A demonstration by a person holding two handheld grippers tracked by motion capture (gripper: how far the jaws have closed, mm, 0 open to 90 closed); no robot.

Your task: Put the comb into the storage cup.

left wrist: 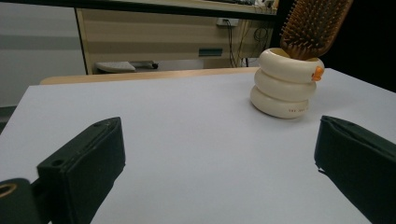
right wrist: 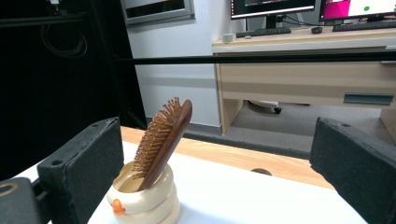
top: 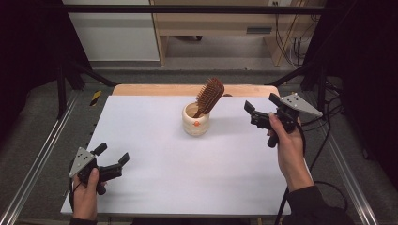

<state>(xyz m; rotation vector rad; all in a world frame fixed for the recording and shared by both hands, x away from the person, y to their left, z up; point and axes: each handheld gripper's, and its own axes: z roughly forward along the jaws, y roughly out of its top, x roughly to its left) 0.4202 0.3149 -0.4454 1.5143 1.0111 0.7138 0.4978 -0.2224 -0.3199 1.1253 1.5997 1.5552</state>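
Observation:
A brown wooden hairbrush (top: 209, 96) (left wrist: 314, 27) (right wrist: 163, 135) stands handle-down in a cream ribbed cup (top: 195, 120) (left wrist: 286, 83) (right wrist: 144, 199) with a small orange dot, near the far middle of the white table (top: 187, 164). The brush leans to the right, bristles facing left in the high view. My left gripper (top: 112, 156) rests low at the table's near left corner, open and empty, well away from the cup. My right gripper (top: 260, 107) is held above the table to the right of the cup, open and empty, pointing toward the cup.
Metal frame rails (top: 42, 154) run along both sides of the table. A wooden strip (top: 155, 89) edges the table's far side. Beyond it stand a desk (right wrist: 308, 74) with monitors and cables on the floor.

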